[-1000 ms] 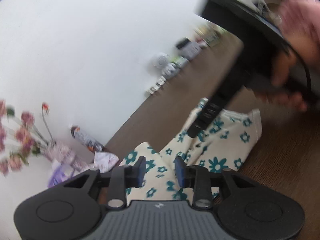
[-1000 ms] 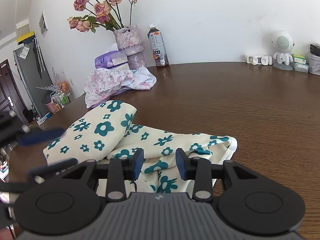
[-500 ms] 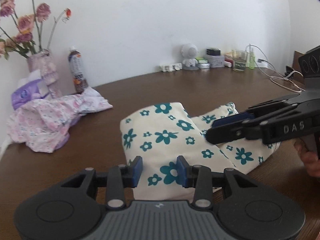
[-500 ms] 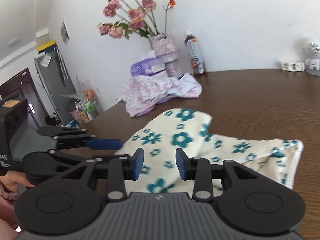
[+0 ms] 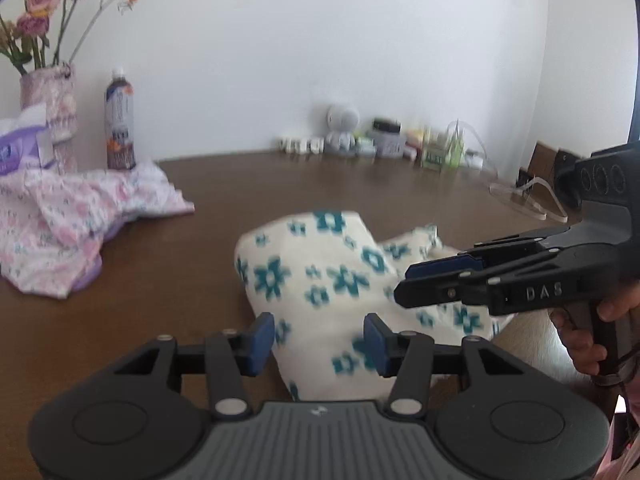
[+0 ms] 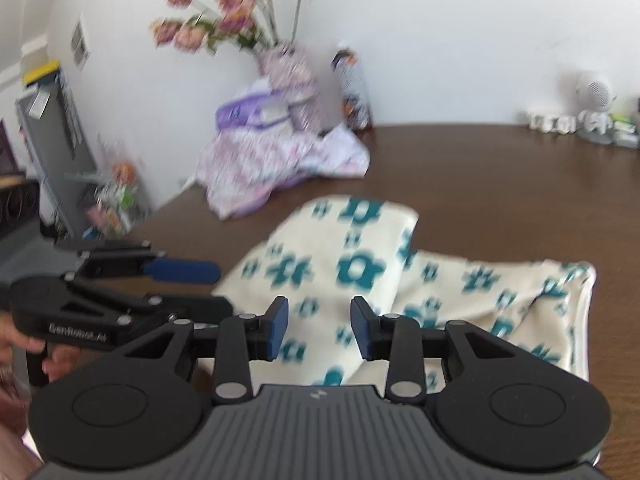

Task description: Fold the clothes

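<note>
Cream floral garment [image 6: 360, 276] lies part-folded on bench [image 6: 500, 184], pink pile [image 5: 72, 216] untouched; left gripper [image 5: 318, 338] and right gripper [image 6: 319, 326] jaws released, empty.

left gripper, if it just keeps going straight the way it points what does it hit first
Most likely the cream garment with teal flowers, lying right ahead of the open left gripper. Depth is blurred, but nothing else sits between them.
</note>
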Motion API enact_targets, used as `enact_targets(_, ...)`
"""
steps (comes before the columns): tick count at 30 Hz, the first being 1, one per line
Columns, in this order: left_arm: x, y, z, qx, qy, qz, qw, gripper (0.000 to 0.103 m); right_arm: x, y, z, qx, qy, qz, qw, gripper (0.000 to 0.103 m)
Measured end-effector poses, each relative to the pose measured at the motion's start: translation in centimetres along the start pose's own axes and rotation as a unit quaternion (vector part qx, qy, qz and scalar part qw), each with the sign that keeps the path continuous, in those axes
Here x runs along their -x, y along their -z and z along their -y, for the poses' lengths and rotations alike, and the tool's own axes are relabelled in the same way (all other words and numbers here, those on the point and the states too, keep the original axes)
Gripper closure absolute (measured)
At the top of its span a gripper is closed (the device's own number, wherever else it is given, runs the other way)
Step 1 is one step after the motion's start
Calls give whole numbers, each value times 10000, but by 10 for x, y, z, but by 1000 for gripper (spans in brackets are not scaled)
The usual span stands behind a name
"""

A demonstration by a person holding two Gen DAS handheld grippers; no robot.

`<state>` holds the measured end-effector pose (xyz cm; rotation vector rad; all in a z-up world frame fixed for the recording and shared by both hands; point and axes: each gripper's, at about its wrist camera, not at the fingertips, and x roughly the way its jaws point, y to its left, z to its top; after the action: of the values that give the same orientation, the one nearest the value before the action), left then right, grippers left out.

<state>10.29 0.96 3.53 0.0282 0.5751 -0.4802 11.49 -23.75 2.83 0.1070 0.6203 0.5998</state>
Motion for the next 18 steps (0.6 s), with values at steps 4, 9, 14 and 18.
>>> enact_targets(4, -15, -31, -15, 196, -193, 184, 9995, 55, -16, -34, 13, -538, 361, 281, 9975, 67)
enact_targets(9, -60, -40, -38, 655, -103, -208, 9976, 89, -53, -45, 20, -823, 375, 126, 9958, 75)
enact_targets(14, -78, -33, -39, 511, -140, -355, 9980, 90, -85, -26, 23, -752, 650, -396, 9943, 83)
enact_targets(18, -64, -40, -34, 406, 27, -106, 9991, 88, -69, -32, 17, -734, 577, -180, 9955, 82)
